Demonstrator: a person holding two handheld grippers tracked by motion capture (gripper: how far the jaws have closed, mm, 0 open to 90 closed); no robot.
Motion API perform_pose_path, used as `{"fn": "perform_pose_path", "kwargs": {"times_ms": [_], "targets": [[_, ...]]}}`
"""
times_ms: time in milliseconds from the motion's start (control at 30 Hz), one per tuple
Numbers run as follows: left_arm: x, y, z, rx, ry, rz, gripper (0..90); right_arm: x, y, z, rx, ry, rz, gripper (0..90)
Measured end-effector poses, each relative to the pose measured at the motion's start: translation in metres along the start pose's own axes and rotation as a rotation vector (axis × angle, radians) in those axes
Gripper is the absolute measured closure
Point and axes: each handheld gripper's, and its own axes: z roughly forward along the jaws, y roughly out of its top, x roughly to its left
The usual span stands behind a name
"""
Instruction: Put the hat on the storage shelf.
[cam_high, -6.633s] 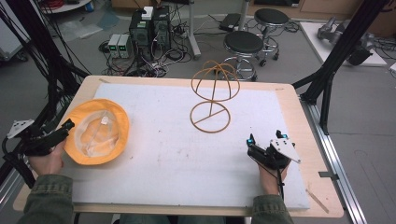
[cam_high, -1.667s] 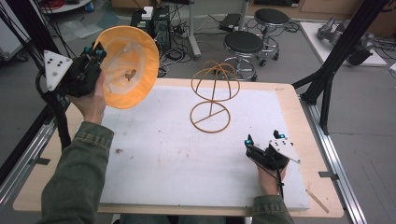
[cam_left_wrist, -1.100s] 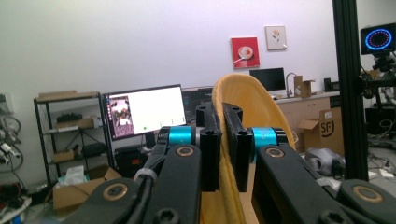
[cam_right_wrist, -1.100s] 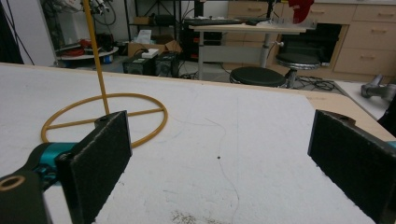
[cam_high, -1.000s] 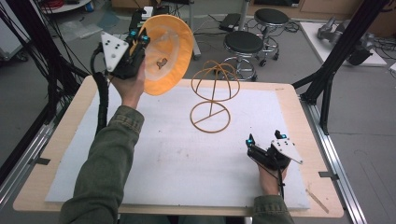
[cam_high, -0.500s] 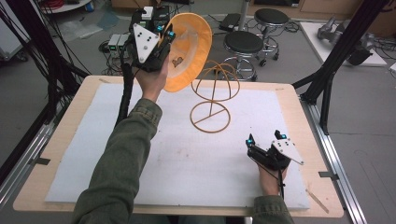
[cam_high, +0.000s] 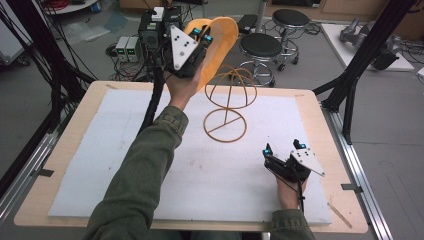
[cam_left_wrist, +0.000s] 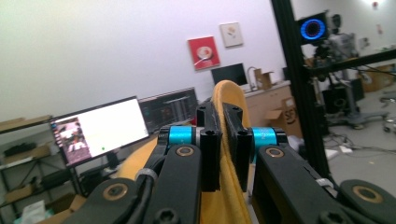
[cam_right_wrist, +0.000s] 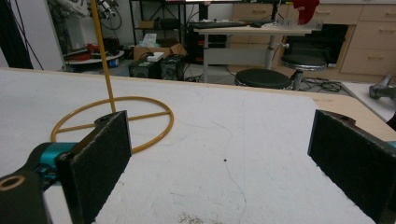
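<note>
**Left gripper lifts orange hat beside wire stand**

Left gripper (cam_high: 201, 36), raised high over the far edge of the table, has its two black jaws pressed together on the brim of a soft orange-yellow fabric hat (cam_high: 218, 45). In the left gripper view the jaws of the left gripper (cam_left_wrist: 220, 140) pinch the cloth edge-on, with the orange fabric running up between them and out above their tips. From the high view the hat hangs tilted, its open side facing the person, just above and to the left of the domed top of a golden wire hat stand (cam_high: 227, 105); whether hat and wire touch cannot be told.

That stand rests upright on the white foam sheet (cam_high: 100, 165) covering the wooden table (cam_high: 35, 200), its round ring base flat on the sheet.

Right gripper (cam_high: 282, 155) sits low at the near right of the sheet, well apart from the stand. Its padded jaws are spread wide with nothing between them, as the right gripper view shows (cam_right_wrist: 219, 158), and the stand's ring base lies ahead to its left.
</note>
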Motion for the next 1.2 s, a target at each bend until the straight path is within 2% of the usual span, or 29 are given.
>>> {"fn": "perform_pose_path", "kwargs": {"times_ms": [267,433,533,833,900,967,1100,1200], "targets": [[-0.036,0.003,0.01,-0.004,-0.111,0.014,86.0,0.0,0.0,0.0,-0.002,-0.001,0.006,5.1],[-0.054,0.002,0.015,-0.002,-0.167,0.003,86.0,-0.001,0.001,-0.001,-0.013,-0.008,0.009,5.1],[-0.063,0.001,0.017,0.002,-0.195,0.017,86.1,-0.001,0.001,-0.002,-0.014,-0.01,0.008,5.1],[-0.078,-0.004,0.023,0.028,-0.262,0.016,86.1,-0.003,0.001,-0.003,-0.017,-0.015,0.003,5.1],[-0.083,-0.006,0.024,0.044,-0.291,0.022,86.0,-0.003,0.001,-0.003,-0.018,-0.015,0.003,5.1],[-0.087,-0.009,0.025,0.056,-0.324,0.008,86.1,-0.003,0.001,-0.003,-0.018,-0.015,-0.002,5.1],[-0.093,-0.013,0.027,0.085,-0.368,0.028,86.0,-0.002,0.001,-0.004,-0.02,-0.017,-0.002,5.1],[-0.098,-0.018,0.03,0.12,-0.39,0.066,86.1,-0.003,0.001,-0.004,-0.026,-0.02,-0.01,5.1]]}}
